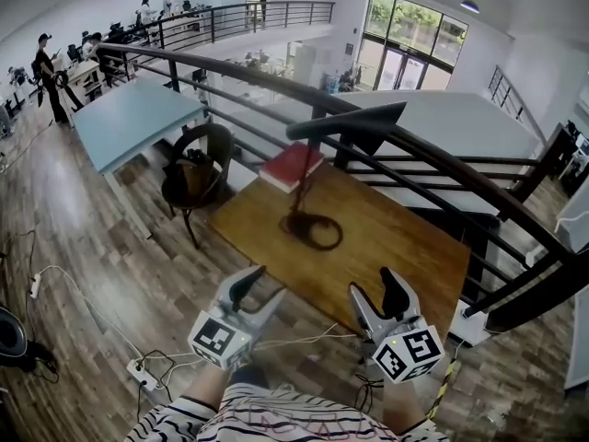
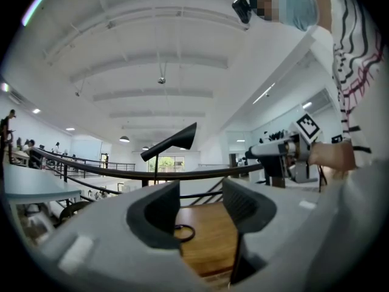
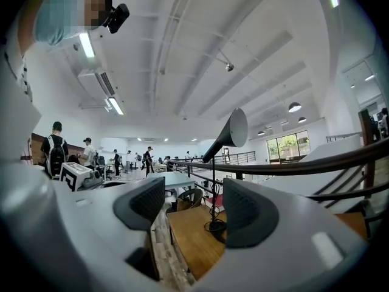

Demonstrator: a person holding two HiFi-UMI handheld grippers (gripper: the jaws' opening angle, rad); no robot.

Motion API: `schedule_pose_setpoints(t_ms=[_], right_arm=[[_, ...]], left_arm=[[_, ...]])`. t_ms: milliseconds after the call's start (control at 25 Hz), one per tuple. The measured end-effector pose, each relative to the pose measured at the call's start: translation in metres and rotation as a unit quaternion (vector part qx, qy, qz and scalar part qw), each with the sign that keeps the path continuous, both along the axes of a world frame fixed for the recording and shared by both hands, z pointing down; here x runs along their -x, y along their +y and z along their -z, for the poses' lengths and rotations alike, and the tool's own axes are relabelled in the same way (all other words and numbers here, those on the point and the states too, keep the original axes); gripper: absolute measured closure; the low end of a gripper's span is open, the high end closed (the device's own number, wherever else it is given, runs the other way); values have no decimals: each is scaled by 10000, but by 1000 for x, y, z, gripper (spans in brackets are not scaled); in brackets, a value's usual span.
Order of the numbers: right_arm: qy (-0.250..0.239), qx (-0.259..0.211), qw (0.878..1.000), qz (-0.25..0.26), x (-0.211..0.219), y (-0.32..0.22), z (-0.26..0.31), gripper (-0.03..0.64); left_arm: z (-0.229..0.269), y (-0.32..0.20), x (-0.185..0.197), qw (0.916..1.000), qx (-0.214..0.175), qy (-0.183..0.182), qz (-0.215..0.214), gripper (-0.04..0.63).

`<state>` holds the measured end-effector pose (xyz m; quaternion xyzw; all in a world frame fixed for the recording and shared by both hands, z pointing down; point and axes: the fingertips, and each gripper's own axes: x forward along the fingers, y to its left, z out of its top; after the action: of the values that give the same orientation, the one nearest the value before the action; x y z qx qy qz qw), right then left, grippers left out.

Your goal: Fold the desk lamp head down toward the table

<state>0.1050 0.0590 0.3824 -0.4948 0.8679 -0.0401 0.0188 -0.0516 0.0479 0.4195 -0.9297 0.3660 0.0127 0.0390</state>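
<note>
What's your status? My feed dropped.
Left tongs open, empty; right tongs open, empty. Lamp head up, not folded. Red book beyond base, not blocking.

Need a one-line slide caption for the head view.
Left gripper and right gripper, both open, before a wooden table; desk lamp head not yet folded, red book behind it.

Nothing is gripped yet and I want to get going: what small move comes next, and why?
Probably carry the right gripper forward and up toward the lamp head. It stands raised on its stem above the table, untouched, while the right gripper and the left gripper both hang open and empty by the table's near edge.
</note>
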Motion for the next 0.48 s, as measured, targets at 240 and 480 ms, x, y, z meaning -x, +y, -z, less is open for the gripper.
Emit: schedule_pose_setpoints(t_ms=[240, 480], right_arm=[[112, -118, 9997, -158, -6, -41, 9, 331], [325, -305, 9983, -380, 8, -92, 31, 331]], left_arm=[[-1, -42, -4, 9999, 76, 9, -126, 380], [-2, -103, 3, 9992, 148, 24, -370, 380]])
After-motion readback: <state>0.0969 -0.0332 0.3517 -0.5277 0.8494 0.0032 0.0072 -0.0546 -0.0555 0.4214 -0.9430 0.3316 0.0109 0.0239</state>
